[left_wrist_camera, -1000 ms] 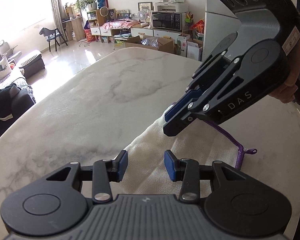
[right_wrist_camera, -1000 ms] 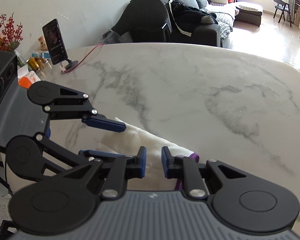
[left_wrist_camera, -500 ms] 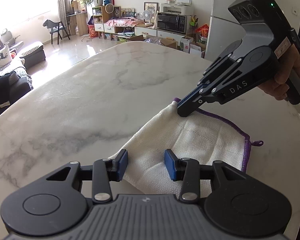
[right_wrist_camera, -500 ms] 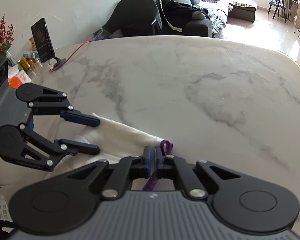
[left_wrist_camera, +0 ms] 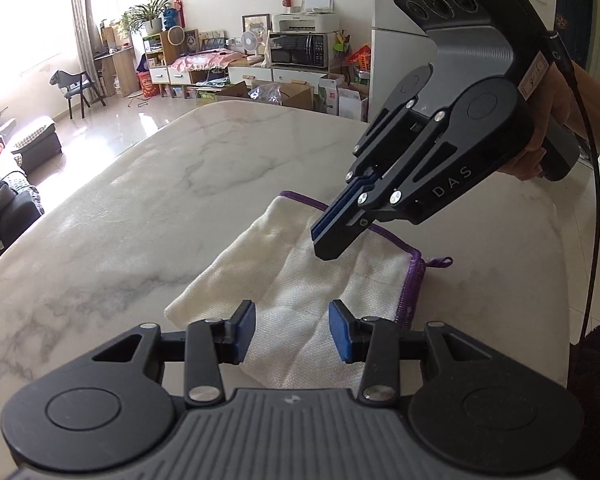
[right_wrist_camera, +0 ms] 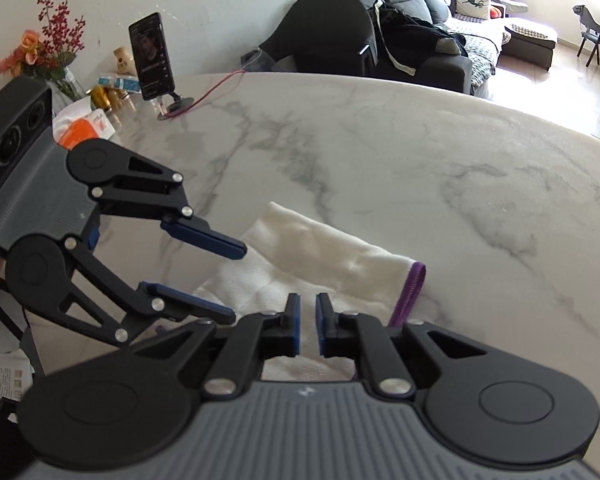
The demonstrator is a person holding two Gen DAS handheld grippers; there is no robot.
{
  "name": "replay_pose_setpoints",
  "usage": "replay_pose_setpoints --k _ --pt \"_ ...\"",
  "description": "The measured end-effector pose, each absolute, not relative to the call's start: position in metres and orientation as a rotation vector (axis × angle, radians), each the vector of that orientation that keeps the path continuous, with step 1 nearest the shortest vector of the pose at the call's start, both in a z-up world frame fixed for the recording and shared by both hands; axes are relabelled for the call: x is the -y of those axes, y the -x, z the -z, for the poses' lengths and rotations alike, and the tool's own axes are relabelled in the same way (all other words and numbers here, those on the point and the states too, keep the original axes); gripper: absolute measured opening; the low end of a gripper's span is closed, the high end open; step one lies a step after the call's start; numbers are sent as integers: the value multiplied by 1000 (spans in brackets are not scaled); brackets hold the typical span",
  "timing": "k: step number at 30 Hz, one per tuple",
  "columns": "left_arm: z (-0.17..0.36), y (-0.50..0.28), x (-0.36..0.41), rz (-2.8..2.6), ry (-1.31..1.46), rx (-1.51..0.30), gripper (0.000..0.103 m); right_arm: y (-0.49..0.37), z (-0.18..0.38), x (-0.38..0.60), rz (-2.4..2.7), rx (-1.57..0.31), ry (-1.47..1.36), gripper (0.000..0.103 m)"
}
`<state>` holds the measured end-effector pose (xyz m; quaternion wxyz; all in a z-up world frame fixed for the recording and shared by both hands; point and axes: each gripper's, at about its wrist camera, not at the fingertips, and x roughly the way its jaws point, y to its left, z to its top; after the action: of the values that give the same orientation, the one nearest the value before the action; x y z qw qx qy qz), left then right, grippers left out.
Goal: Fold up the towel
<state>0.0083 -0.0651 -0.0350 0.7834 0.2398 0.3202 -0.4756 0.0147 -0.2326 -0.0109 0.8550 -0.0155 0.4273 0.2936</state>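
On the table: white towel [left_wrist_camera: 324, 280] w/ purple trim lies folded near the rim closest to the person, flat on white marble table [left_wrist_camera: 140, 208].
Towel edges: purple-trimmed edge runs along far side and down the right end in left wrist view; small purple loop sticks out at the right corner. Left end is a plain white fold, no trim showing.
Open room: big bare stretch of marble beyond and to the left of towel (nothing on it in left wrist view). In right wrist view, clutter sits well apart at the far wall side: phone on stand [right_wrist_camera: 152, 60] w/ red cable, flowers [right_wrist_camera: 44, 48], small bottles.
Table rim: curved; right rim is near the towel's loop end.
Left gripper [left_wrist_camera: 292, 332]: jaws moderately wide, nothing pinched; blue pads [left_wrist_camera: 246, 328] sit above the towel's near edge, not pressing it. Pitched down toward the cloth.
Right gripper [right_wrist_camera: 308, 328]: jaws narrow, a slim gap showing, and they have just been opening a little after closing; no cloth between the pads, towel lies below them. Tips hover over the towel's far trimmed edge, angled steeply down.
Hand [left_wrist_camera: 556, 120]: wraps the right gripper's handle, cable trailing down.
Spacing: grippers are near each other, apart, both over the same towel.
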Motion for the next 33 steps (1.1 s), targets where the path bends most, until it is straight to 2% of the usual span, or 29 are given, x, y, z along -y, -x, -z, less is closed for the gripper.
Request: replay_pose_setpoints --k 8,14,33 --pt "47 10 66 1093 -531 -710 41 2 20 205 -678 -915 123 15" --pt "64 16 61 1103 -533 -727 29 17 29 207 -679 -897 173 14" --pt "70 15 40 1097 -449 -690 29 40 32 255 -622 -885 82 14"
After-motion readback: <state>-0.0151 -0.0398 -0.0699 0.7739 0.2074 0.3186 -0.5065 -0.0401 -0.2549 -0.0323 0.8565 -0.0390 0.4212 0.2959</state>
